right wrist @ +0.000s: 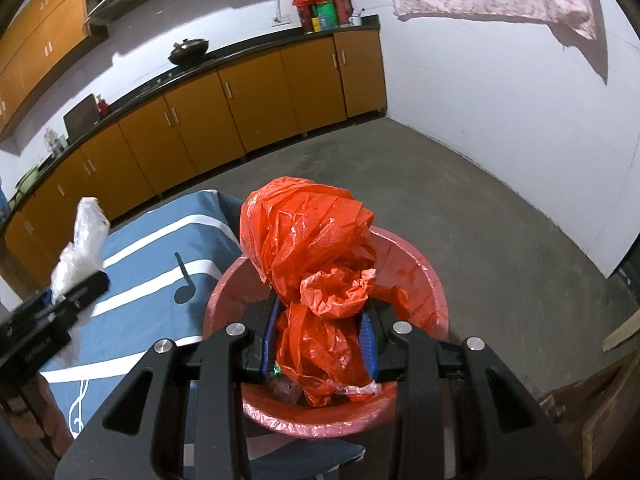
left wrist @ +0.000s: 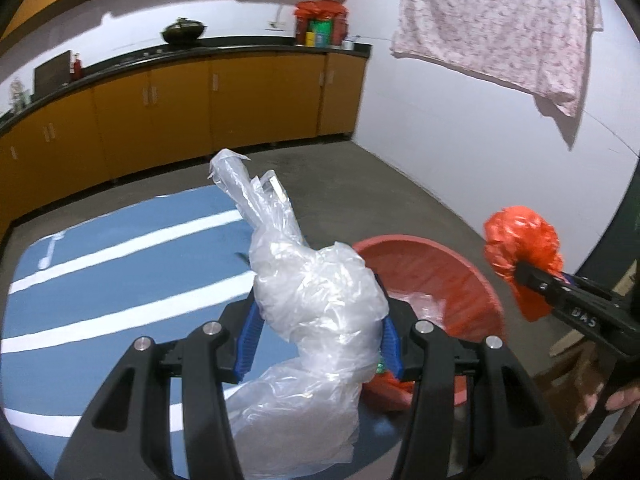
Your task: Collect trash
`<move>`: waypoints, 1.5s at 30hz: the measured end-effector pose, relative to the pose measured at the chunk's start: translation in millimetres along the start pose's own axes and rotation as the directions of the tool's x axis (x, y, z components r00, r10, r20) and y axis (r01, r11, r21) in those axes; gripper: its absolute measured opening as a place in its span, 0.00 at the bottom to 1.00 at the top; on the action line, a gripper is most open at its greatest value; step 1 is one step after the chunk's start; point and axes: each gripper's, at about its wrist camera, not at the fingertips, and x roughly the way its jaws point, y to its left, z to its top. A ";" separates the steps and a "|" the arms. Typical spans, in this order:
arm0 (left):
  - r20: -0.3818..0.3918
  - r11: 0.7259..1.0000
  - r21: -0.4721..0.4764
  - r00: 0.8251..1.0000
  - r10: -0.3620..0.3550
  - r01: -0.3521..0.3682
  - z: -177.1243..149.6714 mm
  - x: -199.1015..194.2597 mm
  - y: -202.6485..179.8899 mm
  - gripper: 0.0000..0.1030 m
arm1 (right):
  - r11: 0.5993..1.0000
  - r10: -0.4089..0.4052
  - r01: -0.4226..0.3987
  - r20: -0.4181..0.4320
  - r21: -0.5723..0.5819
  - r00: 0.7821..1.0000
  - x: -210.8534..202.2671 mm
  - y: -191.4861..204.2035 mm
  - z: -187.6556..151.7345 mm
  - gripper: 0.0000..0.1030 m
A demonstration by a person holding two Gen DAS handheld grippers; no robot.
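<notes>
My left gripper (left wrist: 320, 320) is shut on a crumpled clear plastic bag (left wrist: 316, 292), whose twisted end sticks up past the blue pads. It hangs over the blue striped cloth (left wrist: 100, 280), just left of a red bin (left wrist: 436, 268). To the right, my right gripper (left wrist: 532, 280) grips a scrunched orange plastic bag (left wrist: 520, 248). In the right wrist view that gripper (right wrist: 320, 312) holds the orange bag (right wrist: 308, 248) directly above the bin (right wrist: 424, 280), which has a pink liner and wrappers inside. The left gripper (right wrist: 88, 284) with the clear bag (right wrist: 82, 244) shows at the left.
Orange cabinets (right wrist: 260, 96) under a black counter (left wrist: 224, 46) run along the back wall, with a pan (left wrist: 184, 30) and containers on top. A floral cloth (left wrist: 500, 20) hangs on the white wall. Bare concrete floor (right wrist: 500, 220) lies beyond the bin. Wooden pieces (right wrist: 616, 412) stand at the right.
</notes>
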 end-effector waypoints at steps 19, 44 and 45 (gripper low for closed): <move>-0.090 0.986 0.074 0.986 -0.140 0.147 -12.2 69.9 -60.3 0.48 | 0.994 0.025 -0.026 0.006 0.102 1.000 20.7 -35.4 0.3 0.33; -0.032 0.999 0.014 0.998 -0.048 0.048 -32.3 30.8 -12.9 0.93 | 0.995 -0.069 0.051 0.216 0.090 0.974 -58.3 -38.0 -28.3 0.97; -0.016 0.999 0.011 0.999 -0.031 0.031 -34.3 21.1 -8.3 0.95 | 0.993 -0.107 0.092 0.251 0.071 0.962 -68.1 -31.7 -37.2 0.98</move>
